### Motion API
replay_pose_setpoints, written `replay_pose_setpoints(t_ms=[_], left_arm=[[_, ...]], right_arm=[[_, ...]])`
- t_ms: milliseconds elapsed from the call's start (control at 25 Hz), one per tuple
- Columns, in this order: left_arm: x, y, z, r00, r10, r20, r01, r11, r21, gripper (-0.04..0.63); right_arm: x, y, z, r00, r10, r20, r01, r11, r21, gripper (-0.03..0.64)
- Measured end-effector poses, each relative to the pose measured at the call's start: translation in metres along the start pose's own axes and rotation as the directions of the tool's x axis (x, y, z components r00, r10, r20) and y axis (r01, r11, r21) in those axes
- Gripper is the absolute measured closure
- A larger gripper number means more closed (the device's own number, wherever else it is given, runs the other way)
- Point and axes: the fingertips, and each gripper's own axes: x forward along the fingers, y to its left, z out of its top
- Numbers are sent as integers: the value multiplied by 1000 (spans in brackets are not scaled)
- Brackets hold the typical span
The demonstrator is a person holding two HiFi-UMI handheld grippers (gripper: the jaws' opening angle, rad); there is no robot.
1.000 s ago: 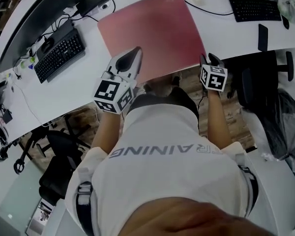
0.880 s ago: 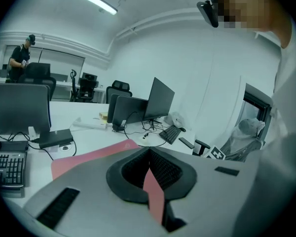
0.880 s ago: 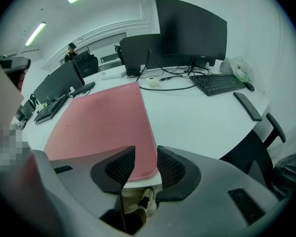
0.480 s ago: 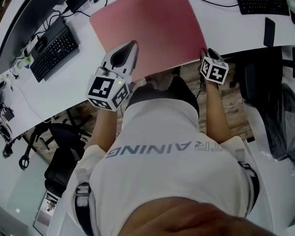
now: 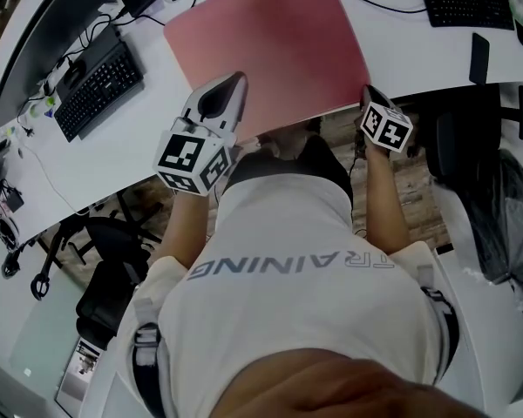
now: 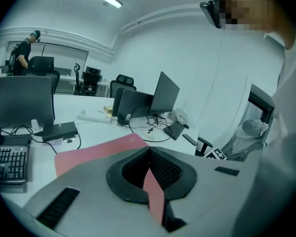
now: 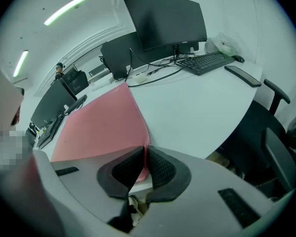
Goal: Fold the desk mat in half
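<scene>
The pink desk mat [image 5: 270,42] lies flat on the white desk [image 5: 157,159], its near edge along the desk's front. My left gripper [image 5: 236,78] is at the mat's near left corner, shut on it; a strip of the pink mat [image 6: 154,194] shows between its pads in the left gripper view [image 6: 149,151]. My right gripper [image 5: 369,93] is at the near right corner. Its jaws have just been closing, and the mat's corner [image 7: 140,174] is pinched between them in the right gripper view [image 7: 146,150].
A black keyboard [image 5: 100,81] and a monitor [image 5: 44,37] are left of the mat. A second keyboard [image 5: 466,5] and a black phone [image 5: 477,57] lie to the right. An office chair [image 5: 479,138] stands at the desk's front right. Cables run behind the mat.
My right gripper has sunk onto the mat's near right corner, rolled a little, and its jaws have closed on it. The left gripper keeps its hold in place.
</scene>
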Motion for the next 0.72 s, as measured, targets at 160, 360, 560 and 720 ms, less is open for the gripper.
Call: replay_pose_setpoints(t_ms=[160, 360, 560, 720], left_arm=[[-17, 7, -2, 1000, 13, 15, -13, 1000, -1, 568], [-39, 12, -5, 999, 23, 46, -23, 1000, -6, 568], [-63, 18, -11, 997, 34, 69, -33, 999, -16, 568], [-85, 24, -13, 994, 53, 97, -51, 998, -24, 568]], right_arm=[[-18, 14, 9, 997, 12, 74, -12, 1000, 5, 572], [-41, 40, 24, 986, 32, 162, -22, 998, -65, 572], [-60, 72, 36, 973, 87, 214, -66, 992, -105, 572], [-73, 106, 47, 955, 165, 245, -134, 981, -139, 572]])
